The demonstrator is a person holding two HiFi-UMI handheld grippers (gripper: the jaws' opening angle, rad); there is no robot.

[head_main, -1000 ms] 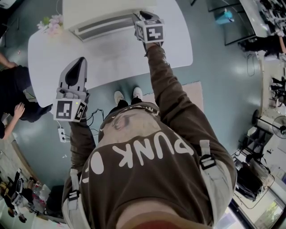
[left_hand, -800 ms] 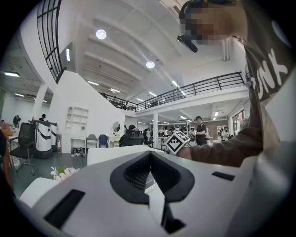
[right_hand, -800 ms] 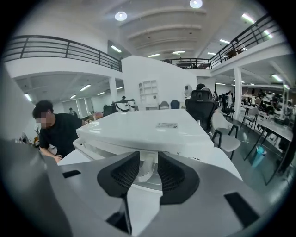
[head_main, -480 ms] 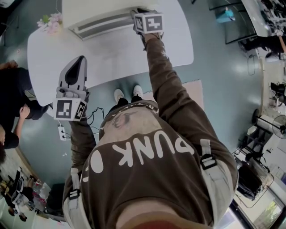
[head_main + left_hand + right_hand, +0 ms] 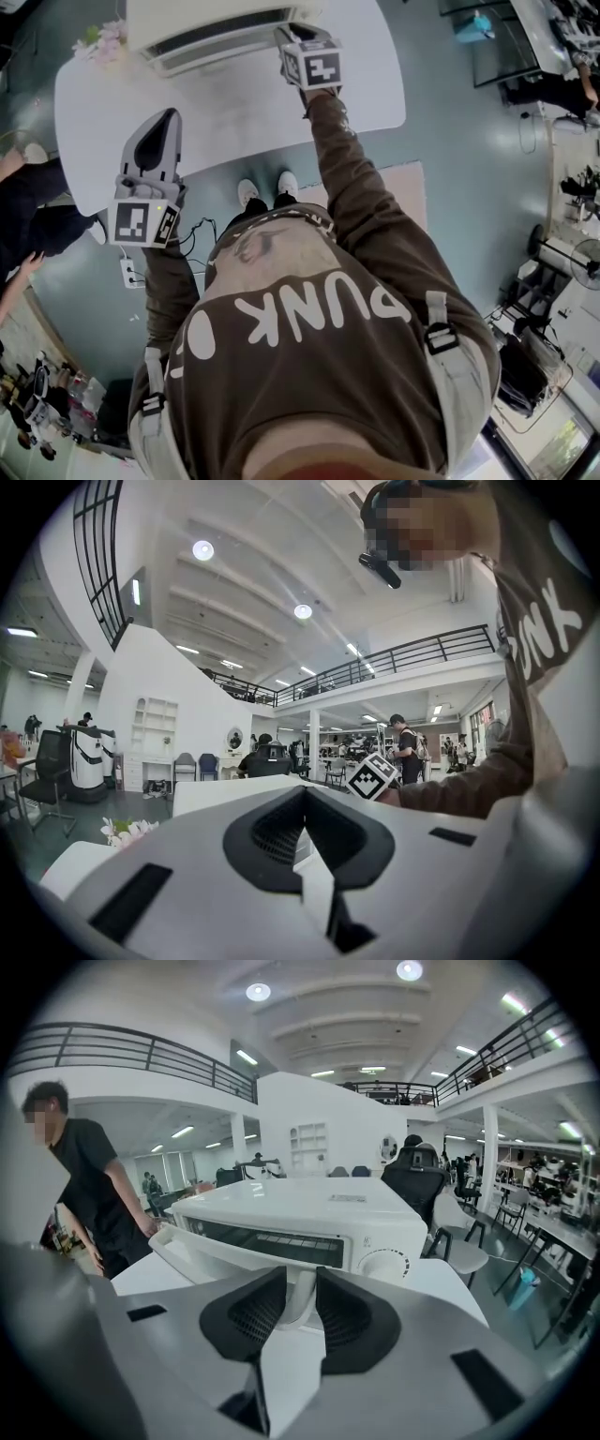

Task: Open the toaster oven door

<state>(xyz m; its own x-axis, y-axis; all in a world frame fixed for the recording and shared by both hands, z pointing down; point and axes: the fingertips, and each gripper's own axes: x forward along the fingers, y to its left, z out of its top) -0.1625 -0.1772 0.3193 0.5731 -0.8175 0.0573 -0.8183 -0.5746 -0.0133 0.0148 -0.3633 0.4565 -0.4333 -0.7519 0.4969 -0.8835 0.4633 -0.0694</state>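
A white toaster oven [image 5: 202,19] [image 5: 309,1206] stands at the far edge of the white table [image 5: 234,122]. Its door [image 5: 202,1251] leans out a little at the top, with a dark gap behind it. My right gripper [image 5: 291,36] [image 5: 300,1299] holds the right end of the white door handle [image 5: 298,1288]; its jaws have just been closing and the pads press on the handle. My left gripper [image 5: 169,118] [image 5: 305,799] hovers over the table's near left part, well away from the oven, jaws together and empty.
Pale flowers [image 5: 103,42] [image 5: 127,832] lie on the table's far left corner. A person in black [image 5: 37,220] [image 5: 89,1185] stands by the table's left side. A white chair [image 5: 473,1241] stands to the right of the table. A power strip [image 5: 128,278] lies on the floor.
The oven door has tipped outward, showing a dark gap. The right gripper drew slightly back and down with the handle. The left gripper kept still. The person at the left shifted.
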